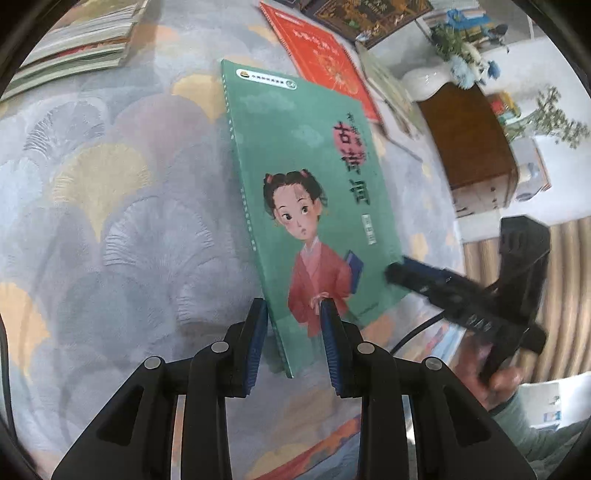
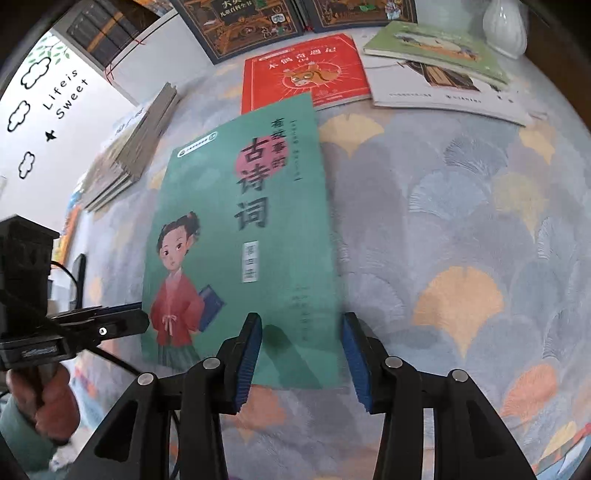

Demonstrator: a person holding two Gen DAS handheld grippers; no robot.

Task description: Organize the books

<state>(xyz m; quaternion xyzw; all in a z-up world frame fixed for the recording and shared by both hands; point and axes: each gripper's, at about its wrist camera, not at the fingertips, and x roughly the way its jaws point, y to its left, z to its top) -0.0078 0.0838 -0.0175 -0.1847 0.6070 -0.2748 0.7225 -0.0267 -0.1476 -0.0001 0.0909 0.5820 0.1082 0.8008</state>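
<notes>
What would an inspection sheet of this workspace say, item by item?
Surface: fan-patterned cloth, soft-looking, no spill seen.
Job's things: green book in the middle, one side seemingly lifted; red book flat beyond it; stack of books to one side.
Clutter: dark books, thin pale books and white vase at the far edge.
Grippers: left gripper appears closed on the green book's near corner; right gripper open, straddling its other corner.
Cables: black cable trails from the left gripper.
Surroundings: wooden cabinet, plants, lettered wall.
</notes>
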